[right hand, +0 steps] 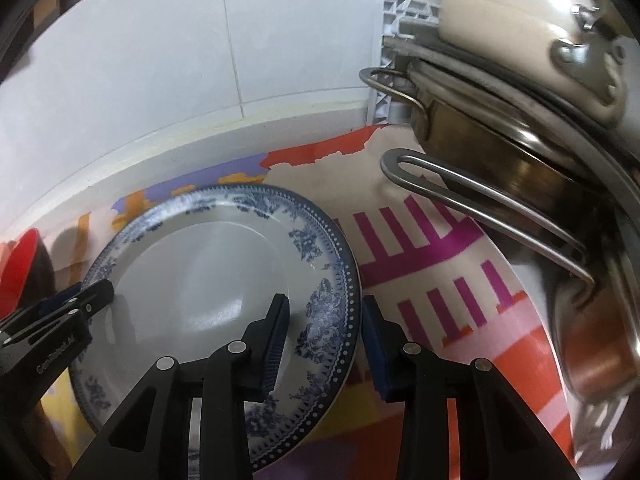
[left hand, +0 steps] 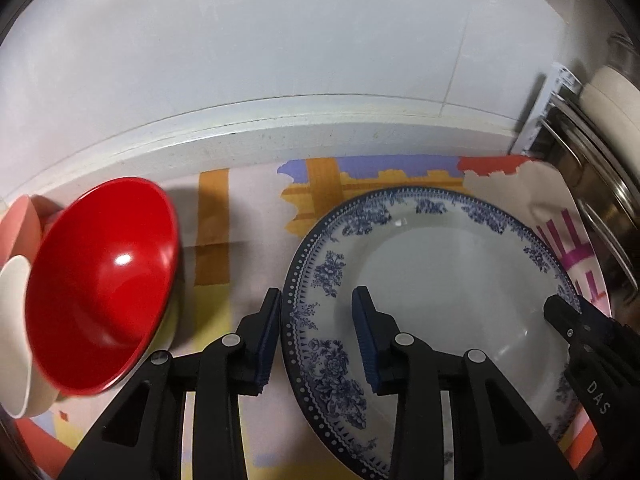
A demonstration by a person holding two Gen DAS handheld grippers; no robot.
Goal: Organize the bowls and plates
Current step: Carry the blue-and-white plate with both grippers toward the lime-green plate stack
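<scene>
Gripping opposite sides of the blue-patterned plate point(left hand: 432, 280): left tongs point(left hand: 318, 338) straddle its left rim, right tongs point(right hand: 324, 340) its right rim, each narrowed, one pad inside and one outside. Pad contact looks likely, not certain. Plate sits tilted over the patterned mat point(right hand: 432, 264) on the desk. Red bowl point(left hand: 100, 276) just left, leaning on a pink cup point(left hand: 20, 224); stacked pans point(right hand: 520, 168) close right. Risks: uneven lift twists the rim out of one grip; swinging right clips the pan handles.

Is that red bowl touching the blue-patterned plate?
Apart. The left wrist view shows a strip of patterned mat between the red bowl and the plate.
</scene>
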